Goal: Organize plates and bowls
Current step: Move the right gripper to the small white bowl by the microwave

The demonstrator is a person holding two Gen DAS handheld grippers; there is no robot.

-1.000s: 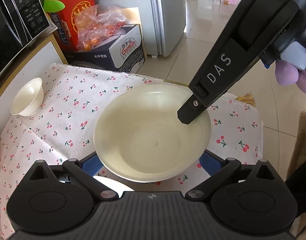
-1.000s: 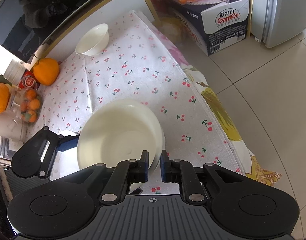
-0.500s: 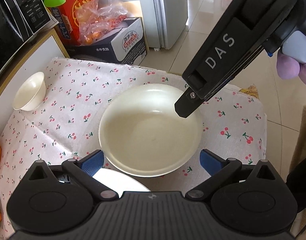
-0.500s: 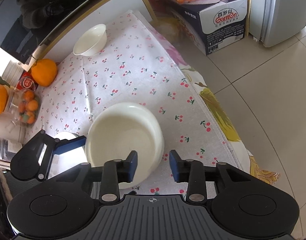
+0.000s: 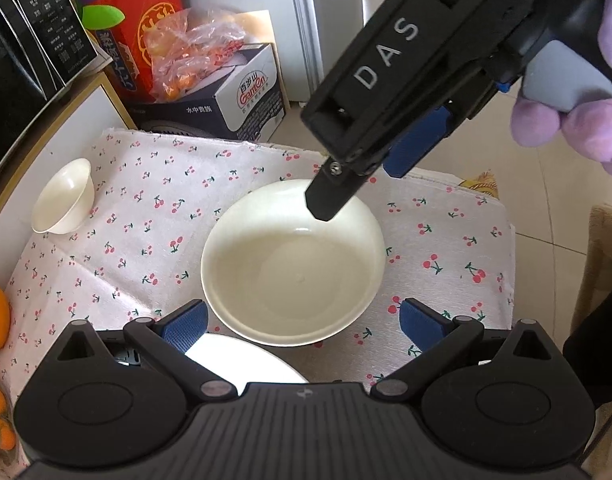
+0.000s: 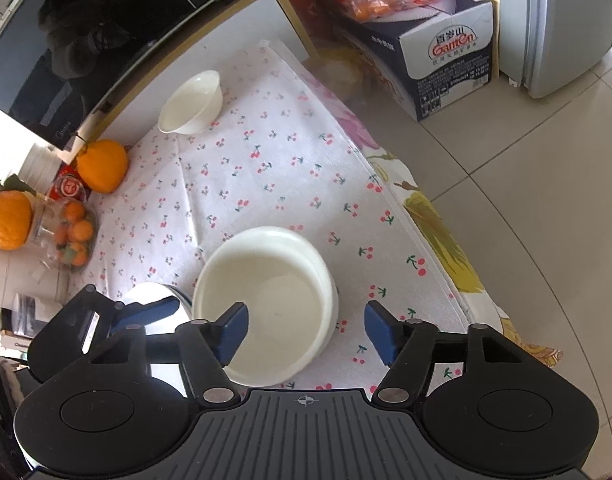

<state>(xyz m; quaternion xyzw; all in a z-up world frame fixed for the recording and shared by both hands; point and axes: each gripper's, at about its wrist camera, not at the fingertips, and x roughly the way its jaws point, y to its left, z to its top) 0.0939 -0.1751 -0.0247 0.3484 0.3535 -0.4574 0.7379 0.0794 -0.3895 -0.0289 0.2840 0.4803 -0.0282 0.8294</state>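
Both tools spread wide, empty: left tool (image 5: 302,322), right tool (image 6: 306,334) around large bowl (image 6: 266,304); contact unclear.

Big cream bowl (image 5: 294,264) upright mid-cloth; sm bowl (image 5: 64,198) far corner.

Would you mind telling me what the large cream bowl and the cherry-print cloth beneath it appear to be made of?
Large cream bowl: probably glazed ceramic or melamine; smooth, glossy, with soft window reflections. Cherry-print cloth: thin woven fabric, matte, showing fold creases and a frayed far edge.
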